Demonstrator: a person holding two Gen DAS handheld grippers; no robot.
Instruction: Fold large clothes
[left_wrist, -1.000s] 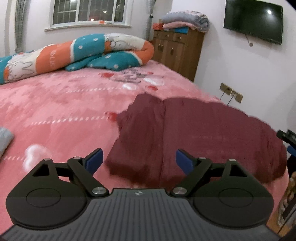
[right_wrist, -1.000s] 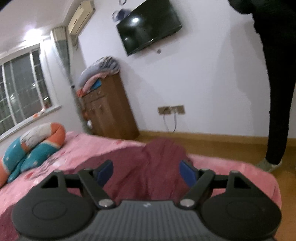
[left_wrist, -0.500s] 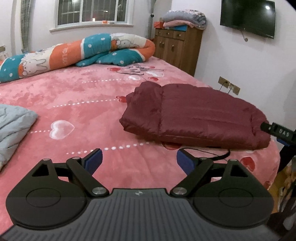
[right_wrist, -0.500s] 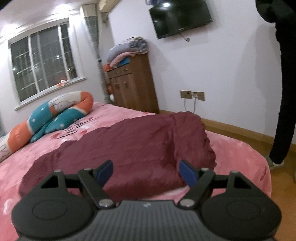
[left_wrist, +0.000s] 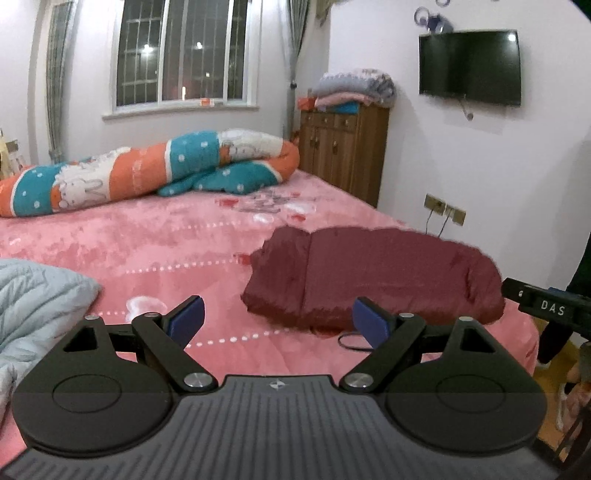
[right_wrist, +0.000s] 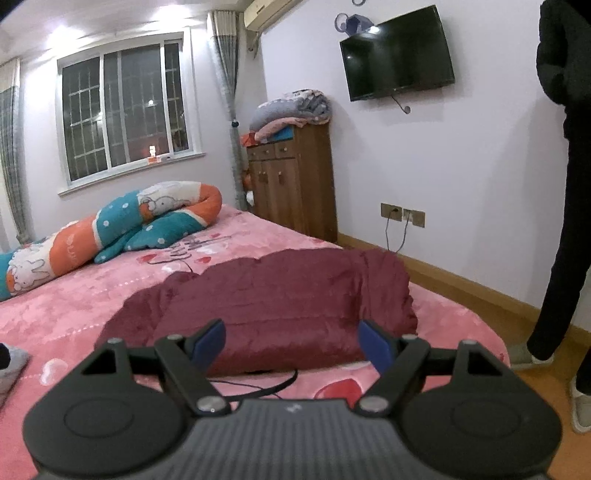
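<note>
A dark red padded jacket (left_wrist: 373, 277) lies folded into a thick block on the pink bed (left_wrist: 147, 251), near the bed's right corner. The right wrist view shows the same jacket (right_wrist: 280, 306) just beyond the fingers. My left gripper (left_wrist: 277, 321) hangs open over the bedspread, short of the jacket, with nothing between its blue pads. My right gripper (right_wrist: 291, 345) is also open and empty, held back from the jacket's near edge. Part of the right gripper's black body (left_wrist: 546, 306) shows at the far right of the left wrist view.
A light grey quilted garment (left_wrist: 33, 306) lies at the bed's left. A thin black cord (right_wrist: 258, 386) loops on the bedspread before the jacket. A long orange-and-teal pillow (left_wrist: 147, 170) lies at the head. A wooden cabinet (right_wrist: 291, 181) stands by the wall; a person in dark clothes (right_wrist: 565, 184) stands at the right.
Both grippers have drawn back and risen from the jacket, which now lies farther off and whole in view. The grey garment has come into the left view. Both stay open.
</note>
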